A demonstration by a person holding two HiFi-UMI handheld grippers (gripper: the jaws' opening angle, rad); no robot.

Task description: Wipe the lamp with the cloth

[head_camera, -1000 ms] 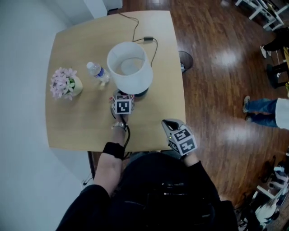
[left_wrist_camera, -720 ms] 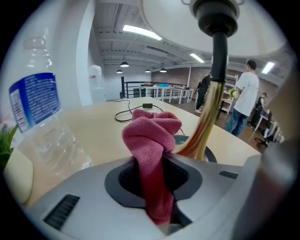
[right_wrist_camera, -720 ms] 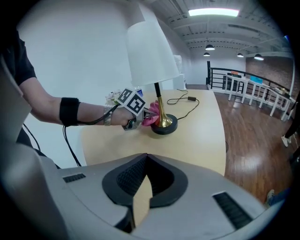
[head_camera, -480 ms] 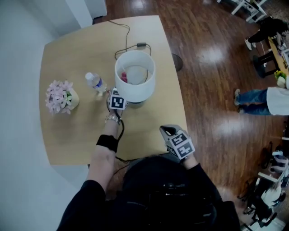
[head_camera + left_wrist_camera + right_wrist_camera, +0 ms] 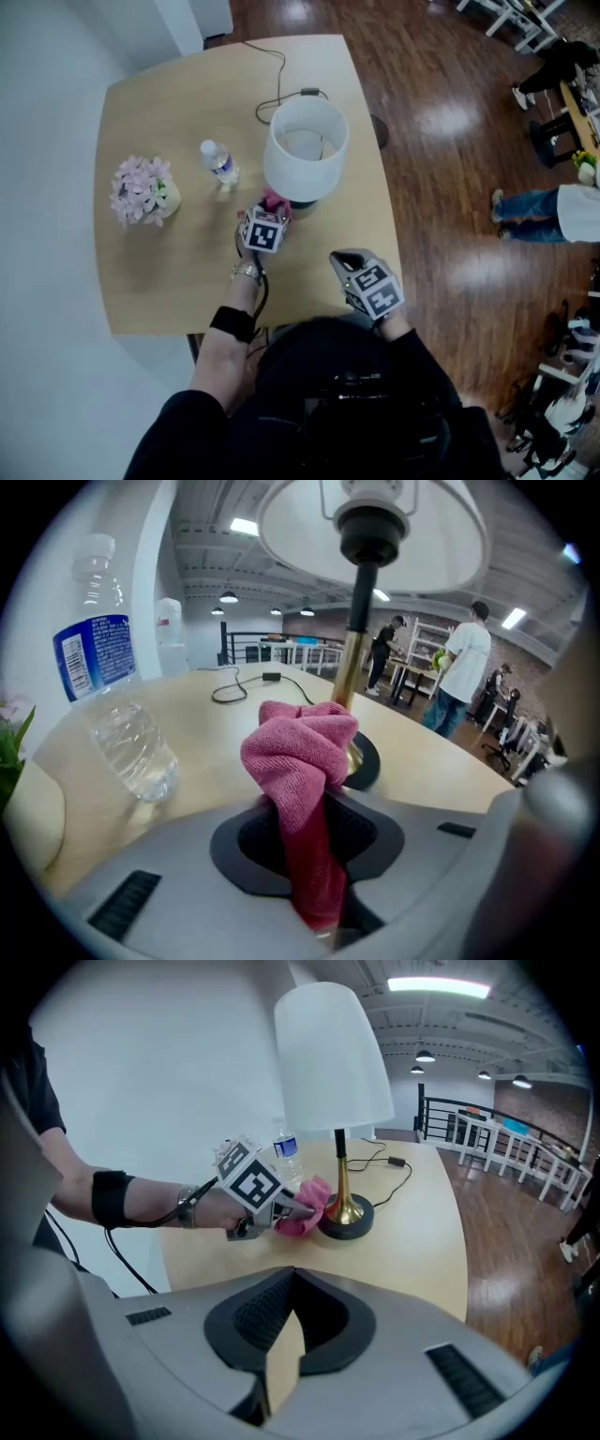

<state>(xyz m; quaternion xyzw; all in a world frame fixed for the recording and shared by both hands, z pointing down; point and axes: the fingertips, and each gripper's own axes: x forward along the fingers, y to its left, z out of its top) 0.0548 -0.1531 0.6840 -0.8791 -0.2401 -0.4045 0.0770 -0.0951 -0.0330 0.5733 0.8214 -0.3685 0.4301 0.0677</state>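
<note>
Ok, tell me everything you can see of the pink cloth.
The pink microfibre-looking cloth is bunched into a crumpled wad, its tail pinched between the jaws of the left gripper. The wad sticks out past the gripper, low over the wooden table, right by the lamp's black round base; whether it touches is unclear.

Pink cloth (image 5: 302, 752), white lampshade (image 5: 333, 1054), brass stem (image 5: 349, 667)
</note>
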